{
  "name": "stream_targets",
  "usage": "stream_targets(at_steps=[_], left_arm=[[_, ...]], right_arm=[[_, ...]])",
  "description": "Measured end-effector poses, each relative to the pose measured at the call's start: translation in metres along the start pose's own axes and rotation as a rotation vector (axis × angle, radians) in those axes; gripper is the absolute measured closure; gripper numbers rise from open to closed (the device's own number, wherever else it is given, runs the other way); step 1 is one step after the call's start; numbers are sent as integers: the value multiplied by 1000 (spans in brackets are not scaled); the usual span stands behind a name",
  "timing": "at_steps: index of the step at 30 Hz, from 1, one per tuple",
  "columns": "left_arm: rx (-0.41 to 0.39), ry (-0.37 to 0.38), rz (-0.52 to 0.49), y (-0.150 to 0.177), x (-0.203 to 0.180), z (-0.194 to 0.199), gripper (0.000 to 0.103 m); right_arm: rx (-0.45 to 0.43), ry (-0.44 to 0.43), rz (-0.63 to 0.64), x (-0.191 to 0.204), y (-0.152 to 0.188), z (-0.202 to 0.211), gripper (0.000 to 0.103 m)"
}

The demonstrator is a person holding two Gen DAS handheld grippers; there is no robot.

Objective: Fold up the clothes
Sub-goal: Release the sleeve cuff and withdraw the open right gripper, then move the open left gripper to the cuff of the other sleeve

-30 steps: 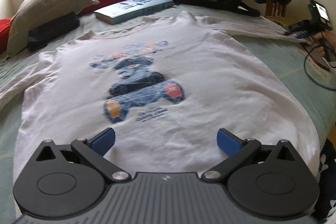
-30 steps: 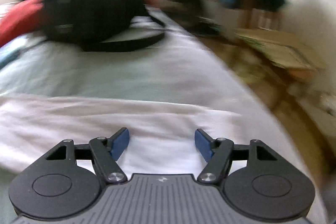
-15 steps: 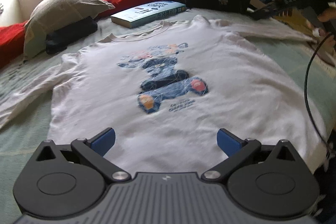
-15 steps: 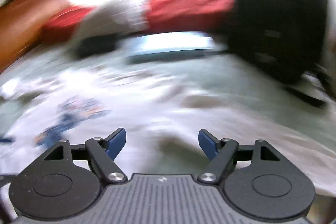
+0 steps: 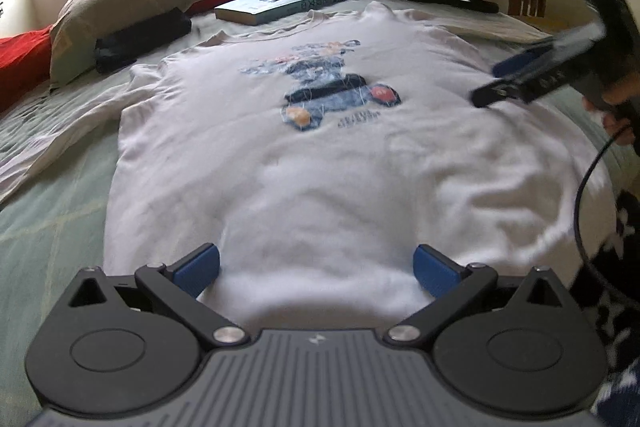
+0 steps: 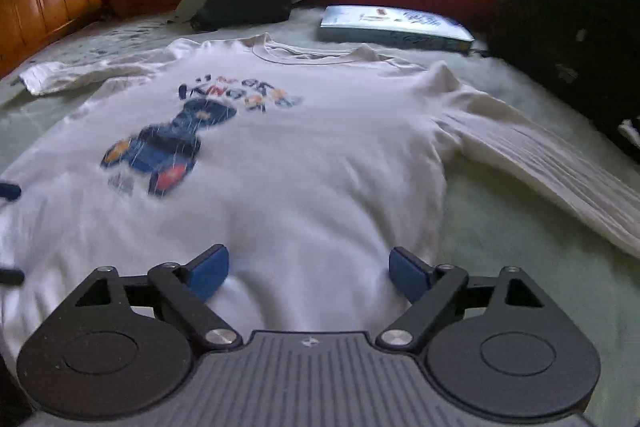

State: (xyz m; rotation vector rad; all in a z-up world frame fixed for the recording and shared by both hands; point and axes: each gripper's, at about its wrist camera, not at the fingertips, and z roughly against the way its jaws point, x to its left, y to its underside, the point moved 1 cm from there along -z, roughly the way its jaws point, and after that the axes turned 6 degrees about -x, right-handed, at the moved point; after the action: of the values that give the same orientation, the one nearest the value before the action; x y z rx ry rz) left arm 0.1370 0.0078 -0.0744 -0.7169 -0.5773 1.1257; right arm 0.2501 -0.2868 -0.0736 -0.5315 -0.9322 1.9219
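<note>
Here the white shirt (image 5: 328, 163) lies flat on the bed (image 5: 52, 211); left hand-held gripper (image 5: 316, 267) released, right hand-held gripper (image 6: 308, 267) empty, jaws opening

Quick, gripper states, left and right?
Left gripper: open, empty, over the white shirt.
Right gripper: jaws opening, nothing held, above the shirt.
</note>
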Motion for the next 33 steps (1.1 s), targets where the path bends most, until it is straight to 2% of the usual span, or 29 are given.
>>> stream_targets(at_steps=[2, 6, 9, 12, 15, 18, 22, 25, 28, 30, 33], left_arm=[[-3, 1, 5, 7, 0, 8, 1], [4, 14, -13, 9, 2, 21, 1], [-40, 7, -35, -7, 0, 24, 1], [-87, 30, -47, -24, -8, 15, 1], [-73, 48, -12, -23, -13, 0, 1], [-18, 63, 26, -2, -14, -5, 1], [-46, 102, 66, 16, -5, 11, 1], [-40, 113, 95, 6, 8, 17, 1], [-99, 63, 120, -12, 25, 17, 1], [-131, 75, 152, -21, 36, 11, 1], [-99, 101, 196, -21, 42, -7, 1]], right_arm=[[2, 20, -4, 6, 16, 16, 6], [6, 56, -7, 19, 30, 40, 6], [-75, 25, 38, 44, 23, 54, 2], [-109, -20, 13, 65, 21, 47, 0], [-78, -12, -46, 74, 30, 31, 0], [-68, 16, -87, 77, 47, 27, 0], [-96, 8, -104, 76, 65, 41, 0], [-85, 19, -101, 78, 66, 43, 0], [-68, 48, -108, 82, 62, 41, 0], [-59, 63, -116, 84, 60, 39, 0], [-46, 74, -132, 84, 57, 39, 0]])
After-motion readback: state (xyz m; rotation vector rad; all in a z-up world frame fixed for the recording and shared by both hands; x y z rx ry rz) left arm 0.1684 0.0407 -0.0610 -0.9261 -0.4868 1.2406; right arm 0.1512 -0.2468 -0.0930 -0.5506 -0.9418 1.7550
